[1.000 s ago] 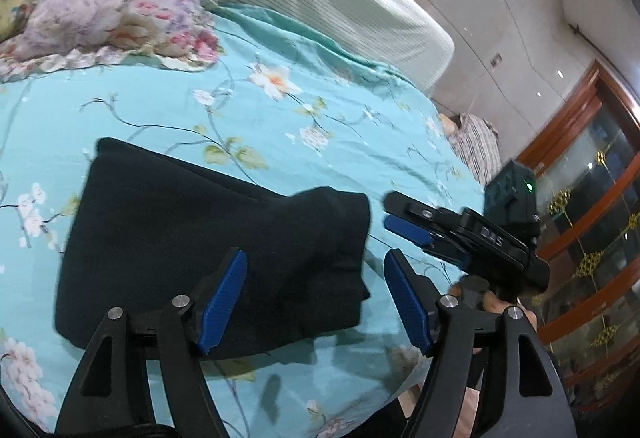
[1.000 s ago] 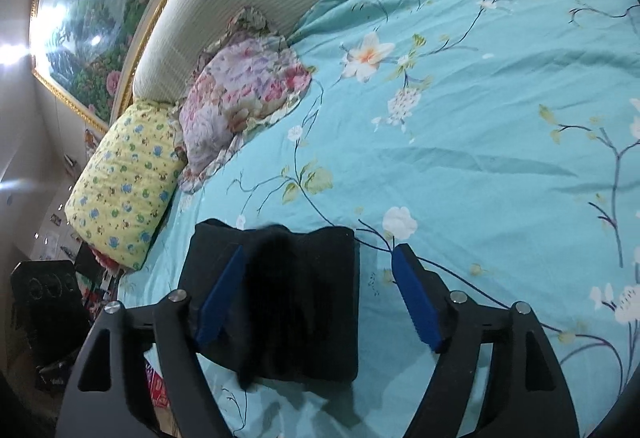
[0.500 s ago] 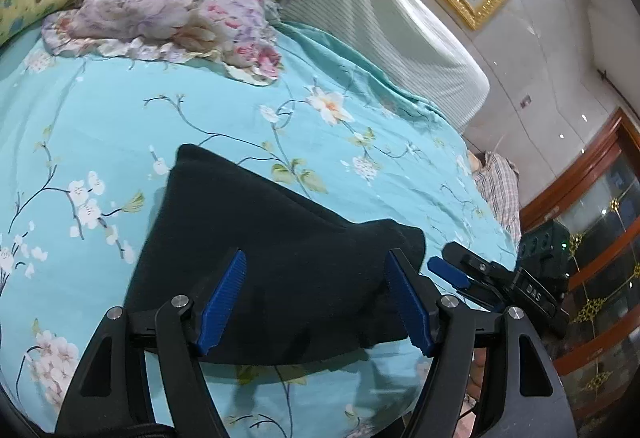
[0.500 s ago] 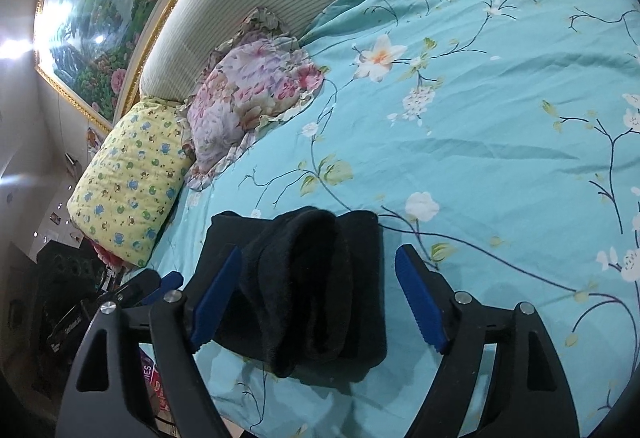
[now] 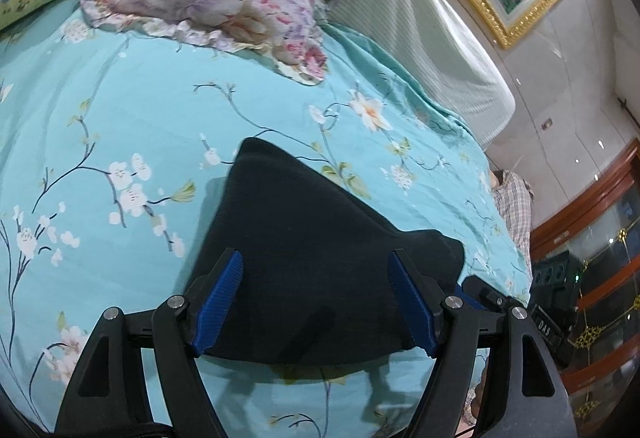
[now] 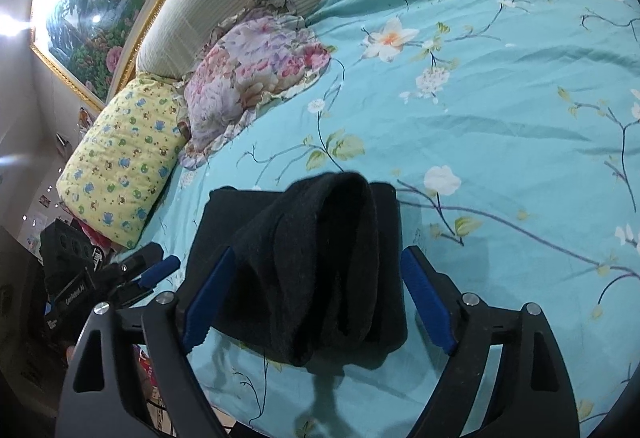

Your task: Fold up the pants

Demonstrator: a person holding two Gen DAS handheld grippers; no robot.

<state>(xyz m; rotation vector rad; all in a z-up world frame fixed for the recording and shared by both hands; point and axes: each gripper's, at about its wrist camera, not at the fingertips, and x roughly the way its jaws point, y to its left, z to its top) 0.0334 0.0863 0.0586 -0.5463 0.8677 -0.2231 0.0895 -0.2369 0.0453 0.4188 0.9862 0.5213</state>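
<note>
Both grippers, left point(image 5: 316, 302) and right point(image 6: 306, 298), gape with nothing grasped, the right's jaws just widened. One folded pair of black pants point(image 6: 304, 262) lies near the bed's point(image 6: 500, 142) front edge between them. Two pillows point(image 6: 248, 78) sit at its head.

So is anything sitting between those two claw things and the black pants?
Nothing visible. The folded black pants lie on the bedspread directly ahead of the right gripper and the left gripper; both jaws stand open. The pillows are further off.
</note>
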